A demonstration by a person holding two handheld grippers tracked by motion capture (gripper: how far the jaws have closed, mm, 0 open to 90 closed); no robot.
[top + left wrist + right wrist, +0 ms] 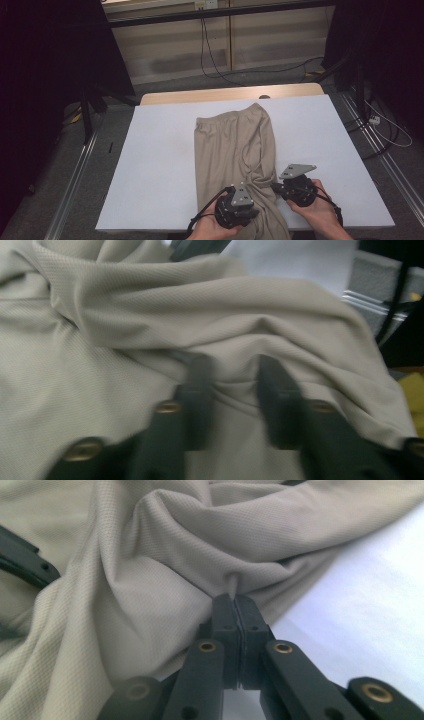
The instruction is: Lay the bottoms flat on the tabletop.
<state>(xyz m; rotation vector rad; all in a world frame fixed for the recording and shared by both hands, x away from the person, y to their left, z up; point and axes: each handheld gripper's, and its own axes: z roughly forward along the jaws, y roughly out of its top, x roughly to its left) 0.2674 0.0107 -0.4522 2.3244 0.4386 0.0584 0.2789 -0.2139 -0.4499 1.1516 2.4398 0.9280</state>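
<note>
- Cloth [235, 150] lies on table [160, 150], running away from both tongs.
- Right tongs [235, 600] clenched on a fold at its edge.
- Left tongs [232, 375] released, jaws straddling a ridge.
- Step, likely: gathering for a fold. Next: left must clench first.

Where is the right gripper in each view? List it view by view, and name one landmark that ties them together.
High view: the right gripper sits low, right of centre, at the beige garment's right edge.
Left gripper view: a dark part at the top edge may be it; I cannot tell.
Right gripper view: its jaws rise from bottom centre, right gripper shut on a fold.
Shared landmark: the white table.
</note>
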